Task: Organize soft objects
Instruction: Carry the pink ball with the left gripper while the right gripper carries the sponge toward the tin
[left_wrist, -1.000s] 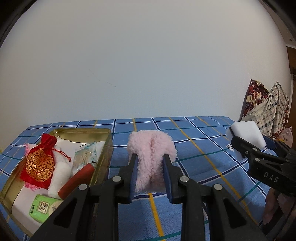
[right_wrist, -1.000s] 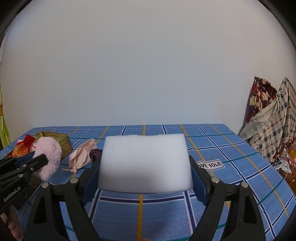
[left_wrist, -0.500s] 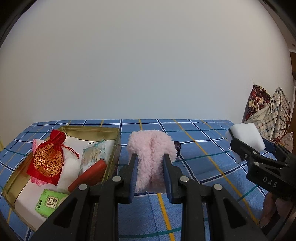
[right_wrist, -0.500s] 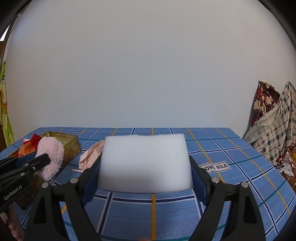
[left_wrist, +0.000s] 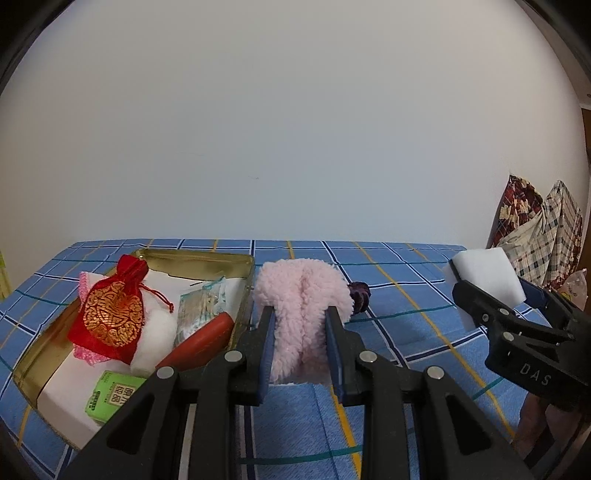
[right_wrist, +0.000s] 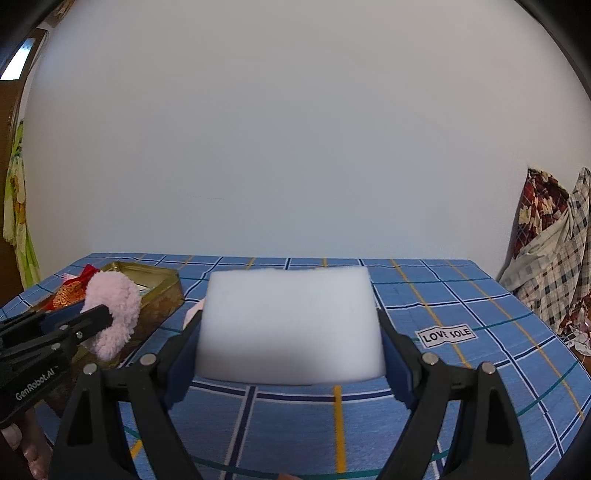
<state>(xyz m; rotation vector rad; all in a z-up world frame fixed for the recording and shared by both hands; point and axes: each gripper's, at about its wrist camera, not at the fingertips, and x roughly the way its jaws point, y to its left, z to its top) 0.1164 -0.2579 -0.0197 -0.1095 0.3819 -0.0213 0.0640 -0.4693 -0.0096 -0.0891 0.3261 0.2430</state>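
My left gripper (left_wrist: 300, 325) is shut on a pink fluffy piece (left_wrist: 303, 295), held just right of the gold tin (left_wrist: 207, 255) and above the cloth. That tin holds a red and gold pouch (left_wrist: 110, 314), white cotton, a clear packet, a red stick and a green packet. My right gripper (right_wrist: 290, 332) is shut on a white sponge block (right_wrist: 290, 321), raised over the middle of the table. In the left wrist view the sponge (left_wrist: 487, 275) and right gripper (left_wrist: 491, 295) show at the right. In the right wrist view the pink piece (right_wrist: 112, 314) and left gripper (right_wrist: 96, 317) sit at the left.
A blue checked cloth (right_wrist: 461, 369) with a "LOVE SOLE" label (right_wrist: 446, 336) covers the table. A dark purple scrunchie (left_wrist: 360, 291) lies behind the pink piece. A pale cloth bag (right_wrist: 194, 314) peeks out behind the sponge. Plaid and floral fabrics (right_wrist: 554, 251) hang at the right; a white wall stands behind.
The tin has drifted rightward and closer to the pink piece in the left wrist view. In the right wrist view the table has shifted right behind the sponge. Both grips are unchanged.
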